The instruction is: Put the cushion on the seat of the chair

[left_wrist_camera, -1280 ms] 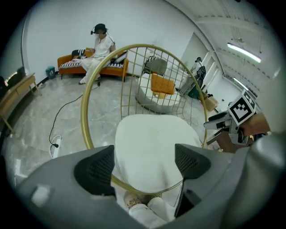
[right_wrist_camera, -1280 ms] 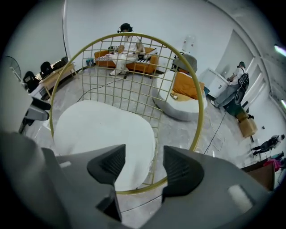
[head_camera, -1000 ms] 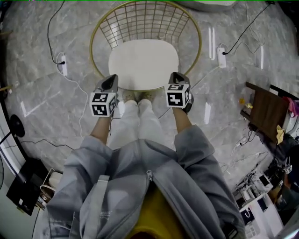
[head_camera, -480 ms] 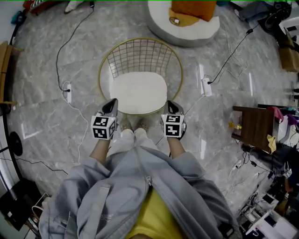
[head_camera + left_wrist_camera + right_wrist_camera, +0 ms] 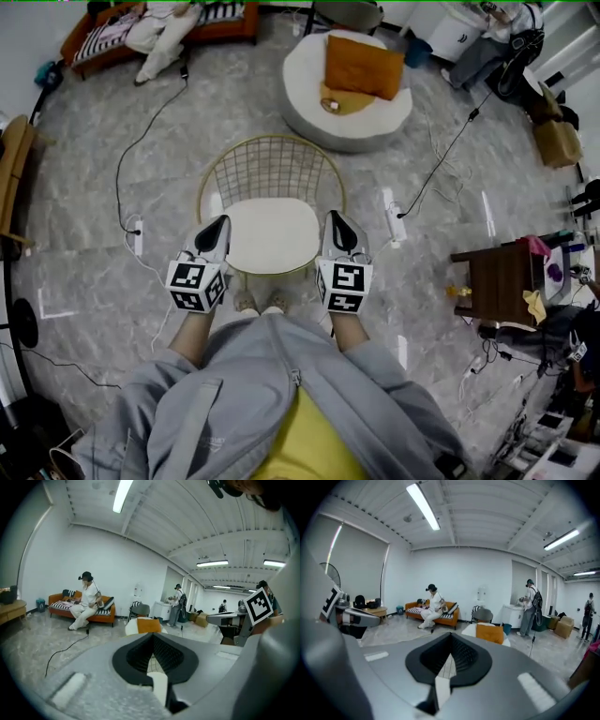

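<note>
2 grippers flank the chair [image 5: 272,167] in the head view. The left gripper [image 5: 218,225] and the right gripper [image 5: 336,219] are both fully closed and carry nothing. The white cushion [image 5: 272,236] lies flat on the seat inside the gold rim, between the 2 gripper tips and apart from both.

Status: the placement looks complete, and at most a check that the cushion sits square is left.

Clearances in the head view:
- A power strip [image 5: 395,223] and its cable lie on the marble floor [image 5: 94,234] just right of the chair.
- A second cable runs along the floor to the left.
- A round white pouf [image 5: 309,117] bearing an orange pillow [image 5: 364,66] stands just beyond the chair.
- A dark side table [image 5: 497,272] stands well apart on the right.
- The floor near the person's feet [image 5: 261,302] is free for stepping back.

The left gripper view shows its jaws together with nothing between the pads. Far off, 1 person sits on an orange sofa [image 5: 61,607].

The right gripper view shows the same closed, empty jaws. A standing person [image 5: 529,606] is far right, well apart from the chair.
</note>
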`<state>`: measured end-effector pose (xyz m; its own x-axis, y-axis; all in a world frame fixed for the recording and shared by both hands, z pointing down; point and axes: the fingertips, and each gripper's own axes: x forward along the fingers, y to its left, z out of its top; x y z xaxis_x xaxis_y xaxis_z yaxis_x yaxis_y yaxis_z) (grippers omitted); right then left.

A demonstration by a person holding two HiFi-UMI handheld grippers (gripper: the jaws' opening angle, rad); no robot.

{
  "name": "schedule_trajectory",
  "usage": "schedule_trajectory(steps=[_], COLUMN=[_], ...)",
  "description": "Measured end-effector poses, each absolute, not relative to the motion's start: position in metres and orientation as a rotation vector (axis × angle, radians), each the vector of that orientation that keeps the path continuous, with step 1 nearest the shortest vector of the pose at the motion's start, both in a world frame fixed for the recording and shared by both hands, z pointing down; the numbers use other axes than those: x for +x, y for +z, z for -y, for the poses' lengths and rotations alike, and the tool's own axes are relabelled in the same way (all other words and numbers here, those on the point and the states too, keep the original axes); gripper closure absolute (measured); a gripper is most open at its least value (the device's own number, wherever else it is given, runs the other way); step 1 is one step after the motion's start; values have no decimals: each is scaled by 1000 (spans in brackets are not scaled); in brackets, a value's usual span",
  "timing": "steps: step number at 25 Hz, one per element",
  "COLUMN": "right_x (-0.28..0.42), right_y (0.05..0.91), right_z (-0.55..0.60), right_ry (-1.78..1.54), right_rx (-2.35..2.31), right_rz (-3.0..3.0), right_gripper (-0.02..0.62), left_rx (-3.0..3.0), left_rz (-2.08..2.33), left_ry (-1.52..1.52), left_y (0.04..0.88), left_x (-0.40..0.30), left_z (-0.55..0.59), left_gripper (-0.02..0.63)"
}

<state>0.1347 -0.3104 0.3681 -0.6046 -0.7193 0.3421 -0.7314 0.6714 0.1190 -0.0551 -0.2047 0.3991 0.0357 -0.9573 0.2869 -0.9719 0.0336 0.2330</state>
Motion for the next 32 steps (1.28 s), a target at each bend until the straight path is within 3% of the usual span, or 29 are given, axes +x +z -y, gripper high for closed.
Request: schedule_trajectory(steps=[7, 13, 32], right_x=[119, 110, 110], right_y=[265, 232, 251], right_z=[289, 262, 263], right_ry=[-127, -285, -177], right_rx=[1190, 1140, 1067], right_rz=[2749, 2835, 2849], right_gripper=[595, 595, 595], left_rx=[2122, 2197, 2187], left_rz=[2143, 2265, 2218], left_ry=[-2, -12, 4], left_y=[288, 232, 251], left_x=[-46, -32, -20], left_z=[209, 196, 201], left_gripper=[601, 601, 600])
